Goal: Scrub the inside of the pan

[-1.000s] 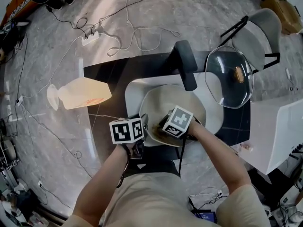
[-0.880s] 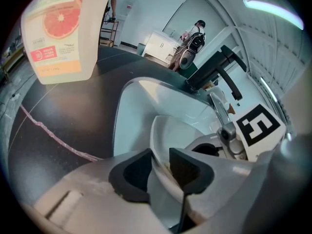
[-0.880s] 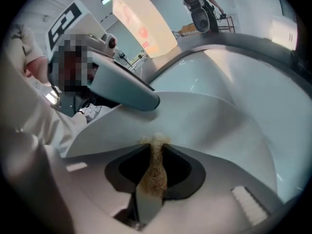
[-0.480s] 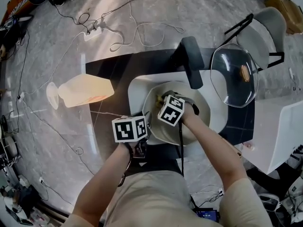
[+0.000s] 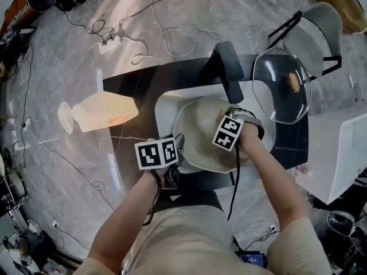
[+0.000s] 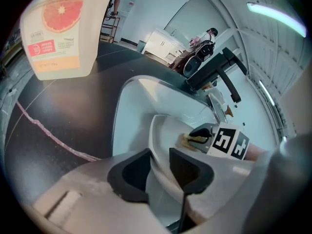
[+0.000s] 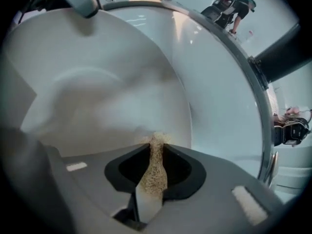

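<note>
Behind the pan (image 5: 198, 132), faucet (image 5: 228, 76); lid (image 5: 281, 85) perhaps glass.

Right gripper (image 5: 236, 119) swept rightward across the pan (image 5: 198, 137).

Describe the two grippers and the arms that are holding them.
The left gripper and the right gripper each have a pale grey body ending in black-padded tongs. Each carries a white cube printed with black square markers. A black cable trails from the right one. The person wears a beige short-sleeved shirt.
</note>
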Motion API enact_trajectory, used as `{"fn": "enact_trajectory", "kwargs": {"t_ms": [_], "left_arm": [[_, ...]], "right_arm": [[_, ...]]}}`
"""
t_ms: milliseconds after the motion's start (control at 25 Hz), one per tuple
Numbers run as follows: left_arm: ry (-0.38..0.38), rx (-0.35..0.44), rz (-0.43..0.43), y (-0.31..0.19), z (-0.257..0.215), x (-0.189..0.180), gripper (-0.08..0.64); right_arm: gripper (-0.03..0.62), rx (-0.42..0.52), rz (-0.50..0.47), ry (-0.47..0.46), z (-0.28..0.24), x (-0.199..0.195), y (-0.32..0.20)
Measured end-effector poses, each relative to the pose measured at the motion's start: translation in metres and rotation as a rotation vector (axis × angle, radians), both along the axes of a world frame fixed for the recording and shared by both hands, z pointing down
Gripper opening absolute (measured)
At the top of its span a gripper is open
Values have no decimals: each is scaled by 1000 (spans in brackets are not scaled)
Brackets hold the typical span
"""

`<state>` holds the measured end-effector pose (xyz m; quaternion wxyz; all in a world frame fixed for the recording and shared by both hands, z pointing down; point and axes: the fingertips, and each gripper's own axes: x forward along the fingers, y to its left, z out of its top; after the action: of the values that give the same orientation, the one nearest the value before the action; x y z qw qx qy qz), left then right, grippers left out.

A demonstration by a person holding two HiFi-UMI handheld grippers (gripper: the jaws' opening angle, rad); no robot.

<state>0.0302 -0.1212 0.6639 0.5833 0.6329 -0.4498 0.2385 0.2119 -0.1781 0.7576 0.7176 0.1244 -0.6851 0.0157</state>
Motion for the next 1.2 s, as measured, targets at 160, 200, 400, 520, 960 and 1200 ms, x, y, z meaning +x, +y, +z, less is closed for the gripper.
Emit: {"fn": "enact_trajectory", "kwargs": {"t_ms": [160,200,400,520,960,1200], "left_arm": [[-9,0,4,1,0,-1,124],[-11,0,8,1,0,-1,124],[6,-4,15,-1,0,1,124],[17,-10,10,0,-1,2,124],[8,-12,13,0,-2,3,124],[12,-13,14,0,-1,3,124]], "right_arm": [[83,-244,50,113,-14,25,53],[83,-309,65,125,-20,27,67],[81,-582,96,93,-55,14,116],[81,-707,95,-16,-75,-7,135],[84,-796,381,-604,-76,-132,110],[92,-430,392,-725,-49,-151,45]]}}
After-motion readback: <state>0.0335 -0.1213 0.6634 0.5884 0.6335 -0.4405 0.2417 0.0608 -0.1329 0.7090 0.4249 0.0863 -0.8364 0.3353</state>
